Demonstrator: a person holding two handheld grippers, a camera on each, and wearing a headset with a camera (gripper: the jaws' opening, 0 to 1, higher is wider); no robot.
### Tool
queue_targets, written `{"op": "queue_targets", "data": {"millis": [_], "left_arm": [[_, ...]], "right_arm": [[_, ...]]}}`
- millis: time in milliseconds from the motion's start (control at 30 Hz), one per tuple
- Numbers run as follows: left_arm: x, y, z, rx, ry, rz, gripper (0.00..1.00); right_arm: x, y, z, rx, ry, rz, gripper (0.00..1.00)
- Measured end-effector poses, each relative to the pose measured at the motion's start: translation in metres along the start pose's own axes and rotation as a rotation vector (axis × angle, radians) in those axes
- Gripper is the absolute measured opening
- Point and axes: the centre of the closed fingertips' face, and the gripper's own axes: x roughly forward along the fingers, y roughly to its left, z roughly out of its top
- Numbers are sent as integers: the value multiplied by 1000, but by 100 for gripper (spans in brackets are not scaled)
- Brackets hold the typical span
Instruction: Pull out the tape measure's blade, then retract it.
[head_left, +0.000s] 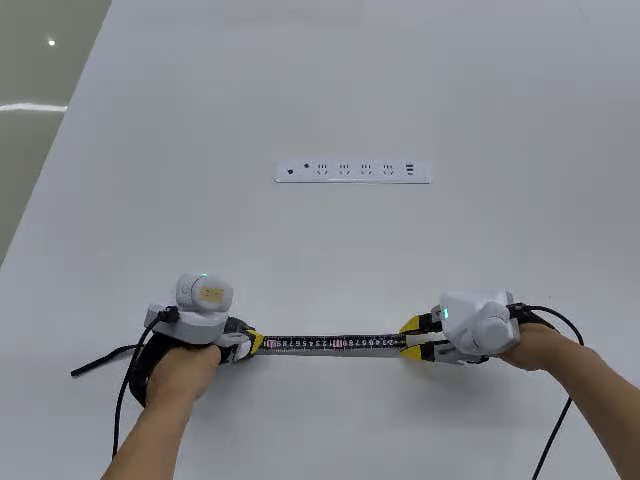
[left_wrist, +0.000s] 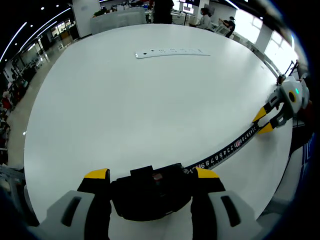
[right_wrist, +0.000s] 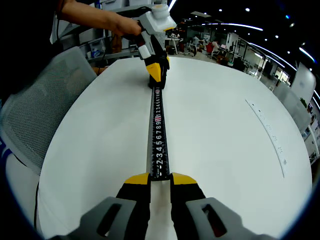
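Observation:
A black tape measure case (left_wrist: 150, 195) sits clamped between the yellow-tipped jaws of my left gripper (left_wrist: 152, 175), low on the white table. In the head view the left gripper (head_left: 245, 343) is at the lower left. The dark blade (head_left: 333, 343) with white numbers runs flat along the table to my right gripper (head_left: 412, 339), which is shut on the blade's end. In the right gripper view the blade (right_wrist: 158, 135) stretches straight away from the right gripper (right_wrist: 160, 178) to the left gripper (right_wrist: 156, 70). From the left gripper view the blade (left_wrist: 225, 150) runs to the right gripper (left_wrist: 264, 122).
A white power strip (head_left: 352, 172) lies flat on the white table (head_left: 330, 90) well beyond the blade; it also shows as the power strip (left_wrist: 171, 52) and the power strip (right_wrist: 270, 134). Cables trail from both grippers toward the near edge. A mesh chair (right_wrist: 45, 105) stands beside the table.

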Motion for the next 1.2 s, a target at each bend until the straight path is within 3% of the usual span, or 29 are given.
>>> {"op": "queue_targets", "data": {"millis": [733,1200], "left_arm": [[-2,-1,-1,-3,9,20,62],[5,2,-2,0,14,12,62]], "right_arm": [[3,-1,5,-9,-7,-2,14],[8,-3,12,-17,-12,1,14]]}}
